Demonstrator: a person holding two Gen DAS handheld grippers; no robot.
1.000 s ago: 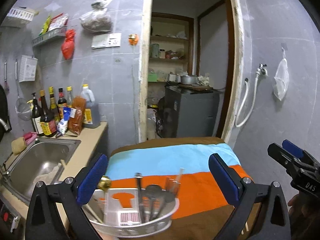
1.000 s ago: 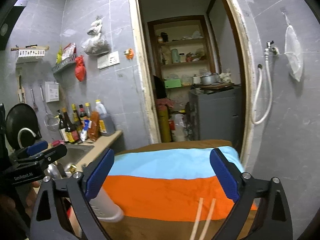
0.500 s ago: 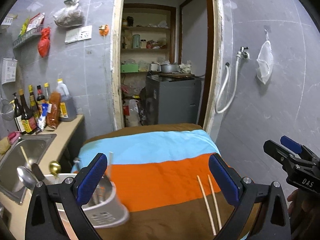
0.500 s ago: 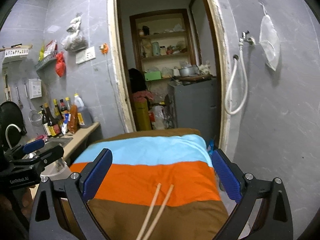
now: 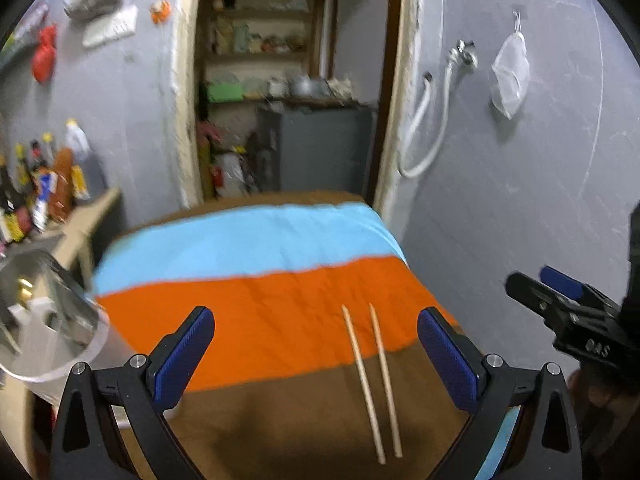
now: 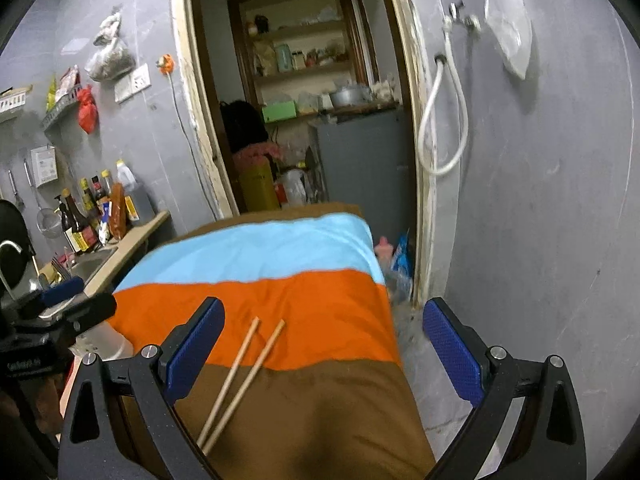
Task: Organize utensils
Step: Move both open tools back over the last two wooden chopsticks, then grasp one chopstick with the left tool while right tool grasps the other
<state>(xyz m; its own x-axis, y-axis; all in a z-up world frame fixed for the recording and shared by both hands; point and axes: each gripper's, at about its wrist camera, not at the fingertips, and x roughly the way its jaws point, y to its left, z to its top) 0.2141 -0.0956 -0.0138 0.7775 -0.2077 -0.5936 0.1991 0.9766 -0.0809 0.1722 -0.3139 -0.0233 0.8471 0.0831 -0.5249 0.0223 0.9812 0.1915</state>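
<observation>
Two pale wooden chopsticks [image 5: 374, 380] lie side by side on the striped cloth, across its orange and brown bands; they also show in the right wrist view [image 6: 240, 380]. My left gripper [image 5: 316, 354] is open and empty above the cloth, with the chopsticks between its fingers, nearer the right one. My right gripper [image 6: 322, 354] is open and empty, with the chopsticks by its left finger. A white utensil holder [image 5: 48, 336], blurred, stands at the cloth's left edge; it also shows in the right wrist view [image 6: 106, 346].
The table is covered by a blue, orange and brown cloth [image 5: 256, 304]. A steel sink [image 6: 86, 266] and sauce bottles [image 6: 96, 216] are on the counter to the left. A grey wall [image 5: 520, 184] stands close on the right, and an open doorway [image 6: 304, 100] lies behind.
Both views have swung to the right. The utensil holder has slid from between my left fingers to the far left edge, and the chopsticks have come into view between the fingers.
</observation>
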